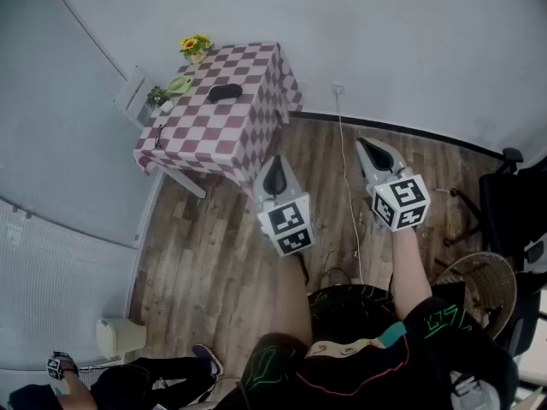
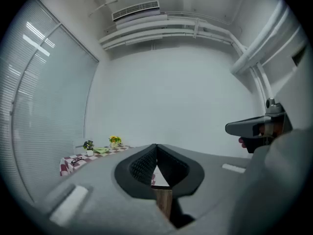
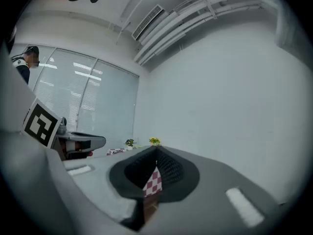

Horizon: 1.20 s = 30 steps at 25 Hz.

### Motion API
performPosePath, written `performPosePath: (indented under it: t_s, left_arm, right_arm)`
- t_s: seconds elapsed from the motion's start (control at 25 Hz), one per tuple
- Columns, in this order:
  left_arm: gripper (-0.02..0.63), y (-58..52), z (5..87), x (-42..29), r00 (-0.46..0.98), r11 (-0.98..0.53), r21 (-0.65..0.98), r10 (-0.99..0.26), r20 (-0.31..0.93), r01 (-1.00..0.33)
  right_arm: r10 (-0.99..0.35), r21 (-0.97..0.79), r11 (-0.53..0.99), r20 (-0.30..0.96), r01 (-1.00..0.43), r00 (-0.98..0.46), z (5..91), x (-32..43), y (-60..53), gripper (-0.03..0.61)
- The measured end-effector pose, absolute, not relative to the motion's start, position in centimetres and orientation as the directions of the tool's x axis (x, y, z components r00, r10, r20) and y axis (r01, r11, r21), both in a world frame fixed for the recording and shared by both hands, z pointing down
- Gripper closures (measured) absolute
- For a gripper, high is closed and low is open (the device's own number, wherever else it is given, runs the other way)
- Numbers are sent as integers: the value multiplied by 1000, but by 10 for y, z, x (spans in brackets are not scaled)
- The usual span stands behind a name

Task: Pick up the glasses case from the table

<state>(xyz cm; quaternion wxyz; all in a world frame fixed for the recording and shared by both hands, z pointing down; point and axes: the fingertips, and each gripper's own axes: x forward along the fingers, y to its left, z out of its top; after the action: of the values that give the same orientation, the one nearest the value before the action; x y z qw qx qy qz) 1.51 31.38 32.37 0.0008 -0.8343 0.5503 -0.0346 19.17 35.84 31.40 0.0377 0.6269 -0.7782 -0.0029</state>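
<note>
No legible text or numbers anywhere (only black-and-white marker patterns (image 1: 286, 226))

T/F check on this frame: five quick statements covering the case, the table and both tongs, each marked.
1. The glasses case lies on the checkered table. True.
2. The left tongs grip the case. False: they are shut on nothing and held over the floor, apart from the table.
3. The right tongs are shut and empty. True.
4. The yellow flowers stand on the floor. False: they stand at the table's far corner.
5. A pair of glasses lies on the table near its left edge, apart from the case. True.
</note>
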Motion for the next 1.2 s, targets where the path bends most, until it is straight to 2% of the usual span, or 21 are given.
performPosePath:
  t_s: [0.28, 0.56, 0.96, 1.2]
  left_arm:
    - [604, 304, 315, 44, 375, -377, -60, -926, 45, -924]
    - [604, 295, 312, 44, 349, -351, -69, -936, 33, -934]
    - [604, 257, 348, 43, 312, -321, -75, -943, 114, -944]
    - [604, 200, 384, 52, 337, -348, -36, -926, 171, -937]
  right_arm:
    - [-979, 21, 201, 12, -979, -201, 302, 230, 344, 575]
    - [-972, 20, 233, 7, -972, -233, 303, 238, 324, 575]
    - [-968, -53, 243, 47, -969, -246, 336, 249, 281, 575]
    - [-969, -60, 222, 95, -973, -227, 366, 257, 232, 574]
